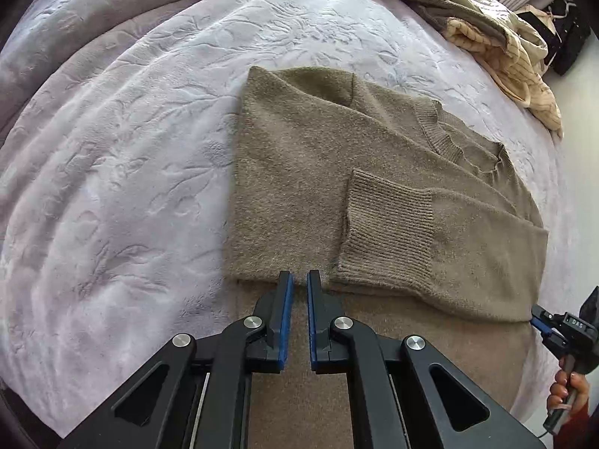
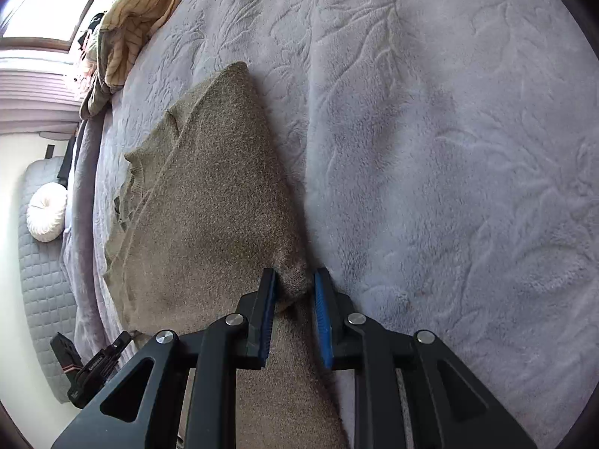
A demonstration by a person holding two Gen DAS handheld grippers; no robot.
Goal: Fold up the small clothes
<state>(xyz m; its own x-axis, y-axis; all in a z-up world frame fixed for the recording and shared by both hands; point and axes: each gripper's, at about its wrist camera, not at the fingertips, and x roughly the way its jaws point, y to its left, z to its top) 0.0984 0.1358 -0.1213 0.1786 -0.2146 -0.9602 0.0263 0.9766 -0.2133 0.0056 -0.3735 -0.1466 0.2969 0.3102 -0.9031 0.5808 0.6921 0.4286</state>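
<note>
Sweater [image 1: 310, 172] on the bed, brown knit, lying flat on the pale embossed bedspread [image 1: 123, 142], its body folded over so the ribbed cuff [image 1: 389, 224] of one sleeve rests across the front, just below the ribbed neckline [image 1: 445, 134]. Left hand-held gripper [image 1: 297, 280] hovers over the near folded edge, blue pads pressed almost together with only a thin gap between them and no cloth caught in it. Over on the other side, the right hand-held gripper [image 2: 295, 288] has a bunched corner of the sweater between its blue pads; the jaws stand a little apart and the knit fills the space, so it's pinching the fabric. From the left wrist view, a hand [image 1: 569, 393] is wrapped round that right tool's handle at the frame edge. Up at the far corner of the bed, a heap of cream and olive clothes [image 1: 498, 37] sits well apart from the sweater
</note>
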